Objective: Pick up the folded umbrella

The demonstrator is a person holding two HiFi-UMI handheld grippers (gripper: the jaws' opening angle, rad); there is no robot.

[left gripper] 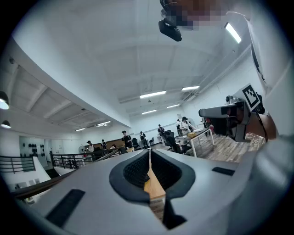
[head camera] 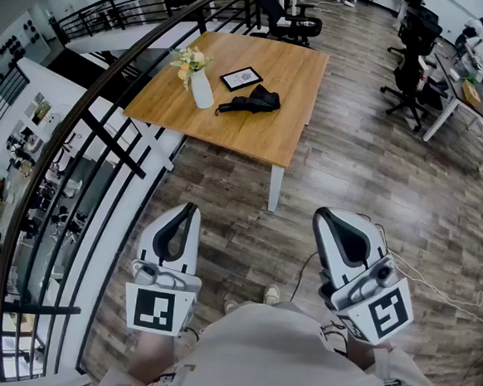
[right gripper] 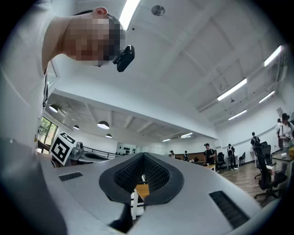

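Note:
The folded black umbrella [head camera: 250,102] lies on the wooden table [head camera: 263,131] across the room, between a white vase with flowers [head camera: 201,89] and a black-framed tablet [head camera: 241,78]. Both grippers are held low near my body, well short of the table. My left gripper [head camera: 191,206] points toward the table with its jaws together and nothing between them; in the left gripper view the left gripper [left gripper: 149,152] shows only a sliver of table through its thin seam. My right gripper [head camera: 322,213] is also shut and empty; the right gripper view shows the right gripper [right gripper: 143,159] tilted slightly upward.
A black curved railing [head camera: 105,131] runs along the left, with a drop to a lower floor beyond it. Office chairs [head camera: 290,21] stand behind the table. At the right are more chairs [head camera: 413,77] and a desk with people [head camera: 475,77]. A cable [head camera: 434,286] lies on the wood floor.

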